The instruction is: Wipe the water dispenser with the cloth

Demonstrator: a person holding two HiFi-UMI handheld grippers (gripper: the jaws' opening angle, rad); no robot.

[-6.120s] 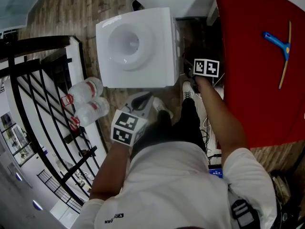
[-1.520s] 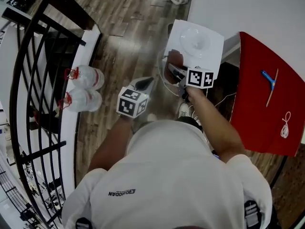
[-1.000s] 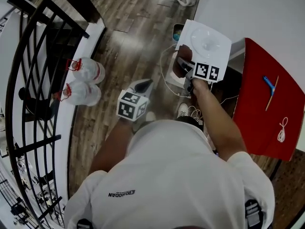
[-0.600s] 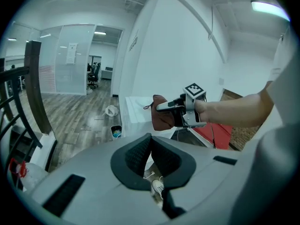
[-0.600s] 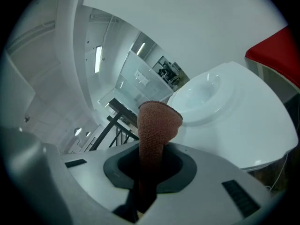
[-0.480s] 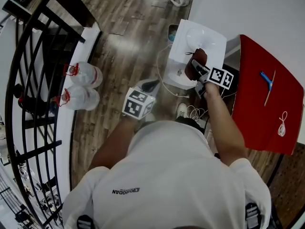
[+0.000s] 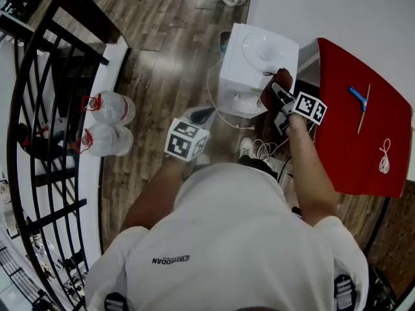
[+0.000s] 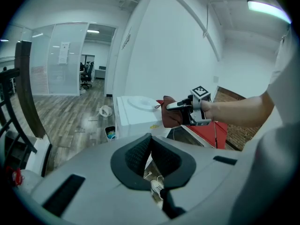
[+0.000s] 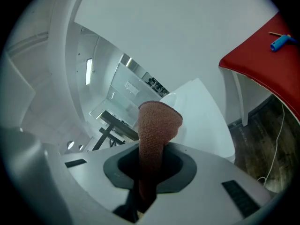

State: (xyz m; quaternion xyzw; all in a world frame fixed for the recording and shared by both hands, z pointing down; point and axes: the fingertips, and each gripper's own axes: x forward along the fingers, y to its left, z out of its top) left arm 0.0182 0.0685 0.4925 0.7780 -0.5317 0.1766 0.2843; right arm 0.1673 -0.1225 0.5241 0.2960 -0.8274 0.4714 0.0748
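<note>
Nearest the person, the left claw [image 7: 198,116] is hanging idle over the floor [image 7: 162,57], its jaws resting together with nothing between them. Farther out, at about 2 o'clock from it, the right claw [image 7: 280,94] is clamping the brown cloth [image 7: 268,94]. In the right gripper view the cloth [image 9: 158,123] is standing up out of the closed jaws as a folded roll, its free end pointing away from the claw toward the dispenser [image 9: 201,109]. The dispenser [image 7: 256,60] is standing upright on the floor, long axis vertical, and is lying at roughly 10 o'clock from the right claw. The cloth is sitting at the 4 o'clock corner of its top; whether it is actually touching the white shell I cannot tell. The right claw is plainly the nearer one, the left being well apart at the dispenser's 7 o'clock. By my reading, the wipe is calling for a push toward 10 o'clock across the top. A red surface [image 7: 363,141] is lying beyond at the dispenser's 3 o'clock.
</note>
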